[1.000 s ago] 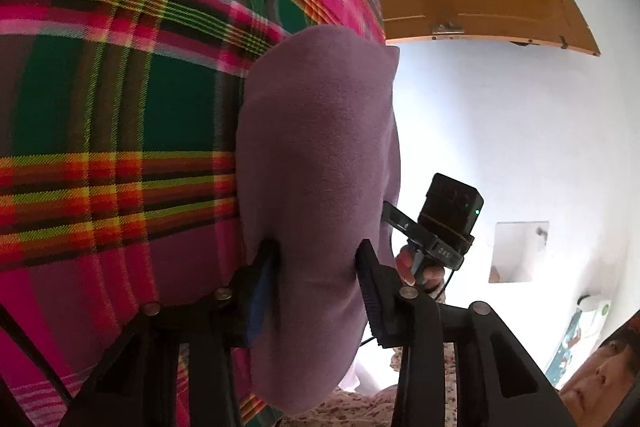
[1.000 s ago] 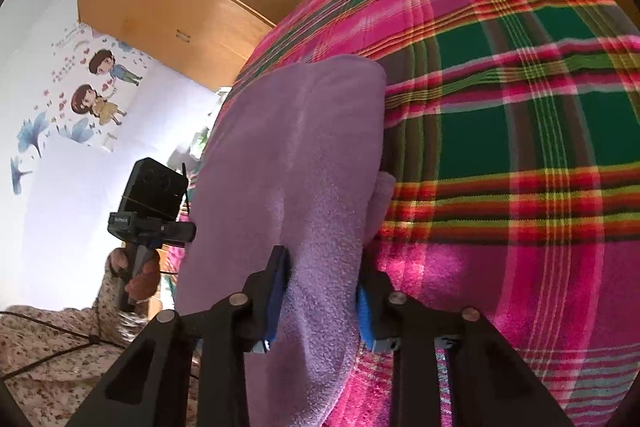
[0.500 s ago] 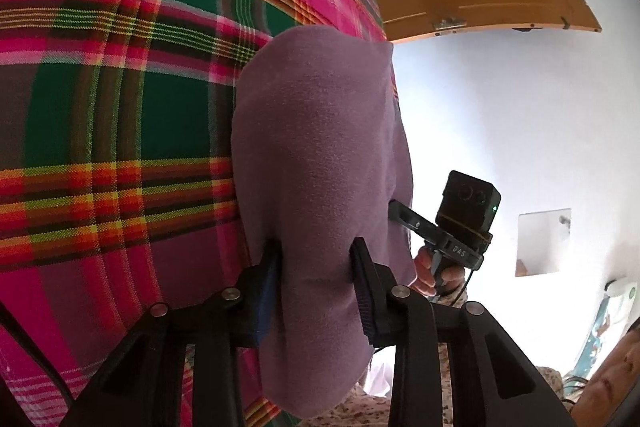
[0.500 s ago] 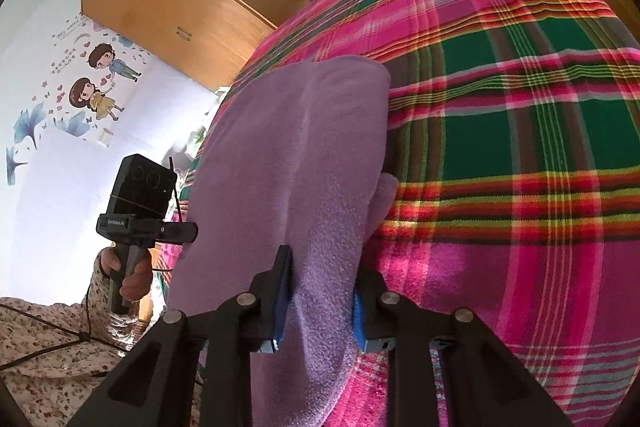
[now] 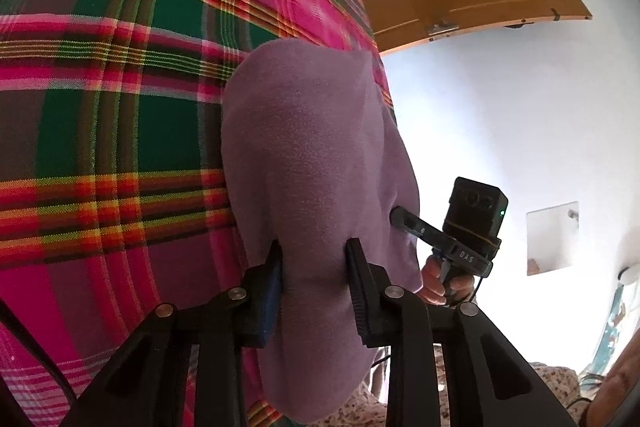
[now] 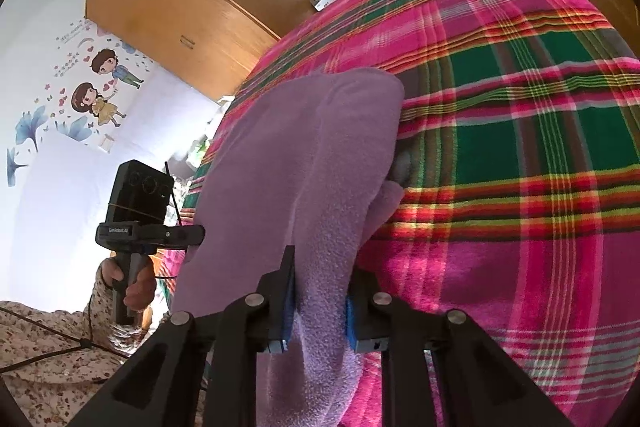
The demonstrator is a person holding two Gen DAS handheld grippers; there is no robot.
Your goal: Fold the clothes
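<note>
1. Soft lilac fleece garment lying on pink-green plaid bed blanket, near edge overhanging.
2. Left gripper closing, fingers pinching fleece.
3. Right gripper closing likewise, fleece between fingers.
4. Probably gripping both ends to lift for a fold.

A lilac fleece garment is lying on a plaid blanket that is showing hot pink, deep green and brown squares crossed by thin yellow, orange and red lines. Beyond the blanket, an orange-brown wooden wardrobe is standing against a white wall, which is wearing cartoon stickers of two children among blue flowers and red hearts. Near the garment, black fingers are showing blue pads (bright against the lilac). A sleeve beside the blanket is showing a small brown floral print on cream.
</note>
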